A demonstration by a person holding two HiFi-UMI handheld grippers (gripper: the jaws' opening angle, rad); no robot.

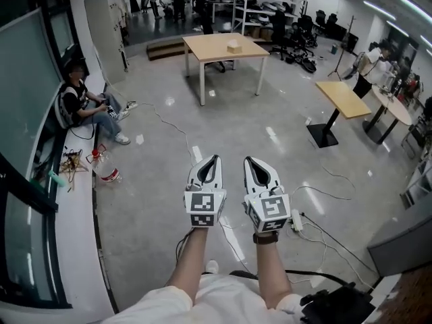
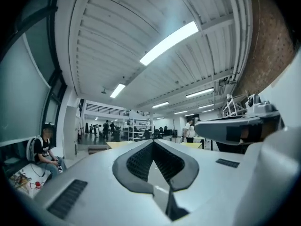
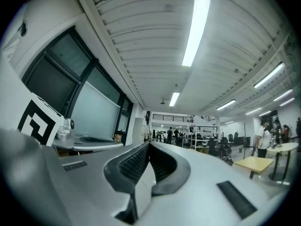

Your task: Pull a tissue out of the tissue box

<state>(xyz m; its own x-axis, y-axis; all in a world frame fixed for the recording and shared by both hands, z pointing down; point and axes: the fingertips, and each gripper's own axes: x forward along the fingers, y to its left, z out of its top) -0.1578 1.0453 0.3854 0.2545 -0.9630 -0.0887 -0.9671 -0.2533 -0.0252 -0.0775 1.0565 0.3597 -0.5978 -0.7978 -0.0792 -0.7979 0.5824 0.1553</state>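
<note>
- The left gripper (image 1: 215,159) is held level, well short of the wooden table (image 1: 202,44), with its jaws shut together and nothing between them
- The right gripper (image 1: 249,160) is held just beside it, equally far from the table, its jaws likewise closed and empty
- A broad stretch of floor (image 1: 229,127) is seen between both grippers and the table
- The tissue box (image 1: 234,46) is set near the middle of the table top, straight ahead of the pair; neither gripper is judged clearly nearer, and the table must be approached before any tissue can be reached
</note>
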